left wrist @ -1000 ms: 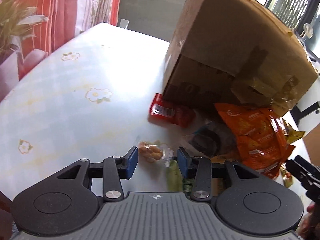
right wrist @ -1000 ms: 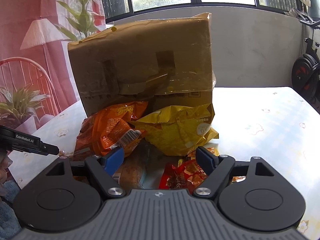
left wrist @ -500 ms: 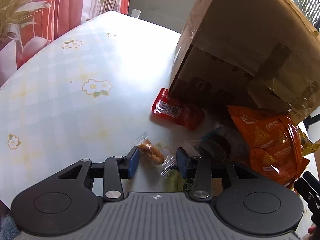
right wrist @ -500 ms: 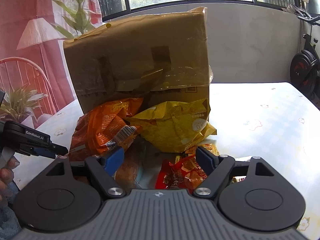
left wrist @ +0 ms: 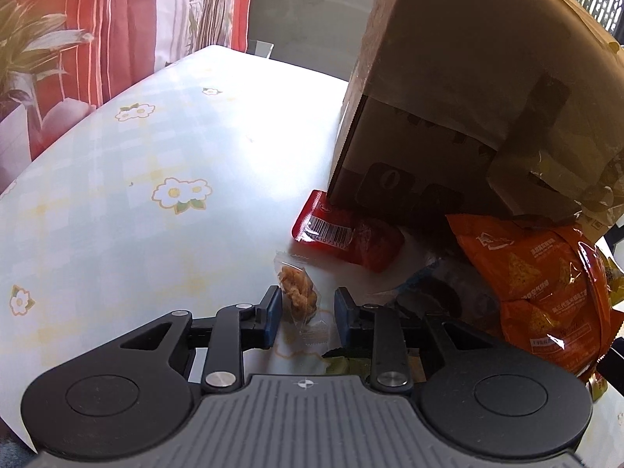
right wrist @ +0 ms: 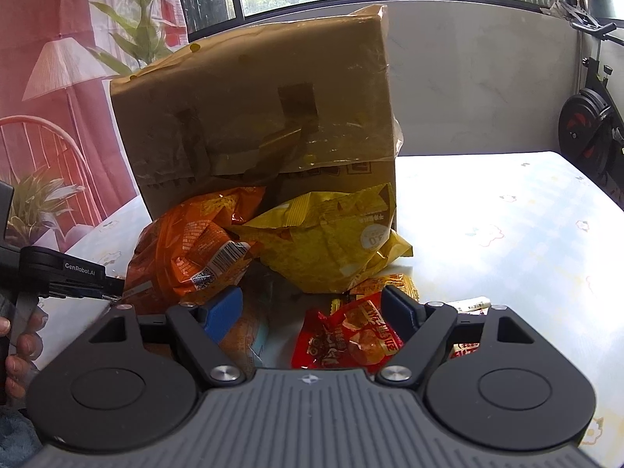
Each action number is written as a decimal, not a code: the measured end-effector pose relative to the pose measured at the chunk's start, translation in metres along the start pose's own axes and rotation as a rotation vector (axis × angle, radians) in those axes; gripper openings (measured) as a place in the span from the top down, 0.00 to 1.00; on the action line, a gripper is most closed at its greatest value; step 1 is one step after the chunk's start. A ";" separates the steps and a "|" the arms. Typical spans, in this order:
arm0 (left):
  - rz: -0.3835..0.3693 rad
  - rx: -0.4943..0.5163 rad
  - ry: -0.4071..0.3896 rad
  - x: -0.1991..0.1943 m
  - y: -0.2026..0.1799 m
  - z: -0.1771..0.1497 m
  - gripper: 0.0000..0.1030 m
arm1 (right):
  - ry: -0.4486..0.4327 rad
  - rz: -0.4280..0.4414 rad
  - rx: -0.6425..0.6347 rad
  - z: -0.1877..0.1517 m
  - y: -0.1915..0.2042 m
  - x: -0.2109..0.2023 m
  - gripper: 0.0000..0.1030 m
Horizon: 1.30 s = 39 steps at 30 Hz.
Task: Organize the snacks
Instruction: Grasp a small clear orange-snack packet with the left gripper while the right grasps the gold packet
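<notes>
The left tool (left wrist: 305, 314) sat low in the left wrist view, its jaws closing around a small clear packet (left wrist: 298, 292) of golden snack that lay on the bench (left wrist: 117, 202); the pads did not yet seem to press on it. Just above it in the frame lay a red packet (left wrist: 343, 234), partly tucked under the tipped cardboard box (left wrist: 468, 97), with an orange chip bag (left wrist: 538, 288) at the right. In the right wrist view the right tool (right wrist: 312, 312) hung wide open and empty over a red snack bag (right wrist: 351, 339), below a yellow bag (right wrist: 331, 245) in mid-frame. The risk, as I judged it, was that the slick wrapper would squirt out sideways or get caught only by its crimped end, since the packet lay off-centre, nearer the left pad. A hard squeeze could also crush the brittle snack inside.
</notes>
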State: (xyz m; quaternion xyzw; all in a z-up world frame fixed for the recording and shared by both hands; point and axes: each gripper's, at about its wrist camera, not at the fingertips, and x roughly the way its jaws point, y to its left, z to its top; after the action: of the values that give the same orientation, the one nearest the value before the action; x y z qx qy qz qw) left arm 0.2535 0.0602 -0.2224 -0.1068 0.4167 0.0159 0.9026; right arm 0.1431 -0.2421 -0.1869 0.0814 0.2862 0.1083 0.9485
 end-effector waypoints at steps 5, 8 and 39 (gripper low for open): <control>0.030 0.054 -0.021 0.003 -0.005 -0.002 0.76 | 0.003 -0.003 -0.003 0.000 0.000 0.001 0.22; 0.033 0.069 -0.034 0.004 -0.004 -0.002 0.82 | 0.003 -0.016 0.006 -0.001 -0.004 0.001 0.22; -0.037 0.098 -0.132 -0.030 -0.002 -0.024 0.82 | 0.149 -0.323 0.005 -0.022 -0.059 0.023 0.32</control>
State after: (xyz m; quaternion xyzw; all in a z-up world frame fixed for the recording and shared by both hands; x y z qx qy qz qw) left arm 0.2158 0.0550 -0.2142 -0.0690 0.3546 -0.0143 0.9324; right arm 0.1588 -0.2916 -0.2298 0.0284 0.3651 -0.0402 0.9297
